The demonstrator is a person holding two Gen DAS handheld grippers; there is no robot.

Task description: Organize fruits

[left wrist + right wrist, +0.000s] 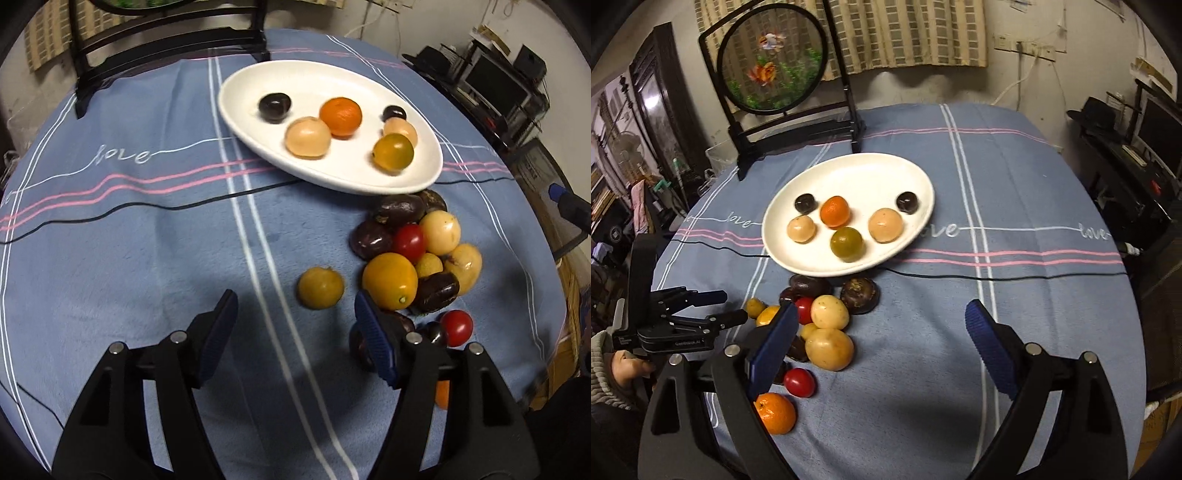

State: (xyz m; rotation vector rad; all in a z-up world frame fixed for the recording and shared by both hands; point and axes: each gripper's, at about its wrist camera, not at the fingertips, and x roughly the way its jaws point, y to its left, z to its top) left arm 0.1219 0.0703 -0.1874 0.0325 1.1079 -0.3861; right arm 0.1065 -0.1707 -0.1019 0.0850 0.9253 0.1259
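A white oval plate (424, 173) (916, 177) holds several fruits: an orange mandarin (340, 116) (834, 211), a green-yellow citrus (392, 152) (846, 244), pale round fruits and dark ones. A loose pile of fruit (417, 251) (827, 317) lies on the cloth just in front of the plate. A yellow fruit (320, 288) lies apart from the pile. My left gripper (295, 325) is open and empty, just short of that yellow fruit. My right gripper (882, 332) is open and empty above the cloth, right of the pile. An orange mandarin (775, 413) lies by its left finger.
A blue striped tablecloth (129, 240) (1034, 295) covers the round table. A black framed round goldfish screen (774, 61) stands at the table's far edge behind the plate. The left gripper (701, 321) shows at the left of the right wrist view. Dark furniture stands at the right.
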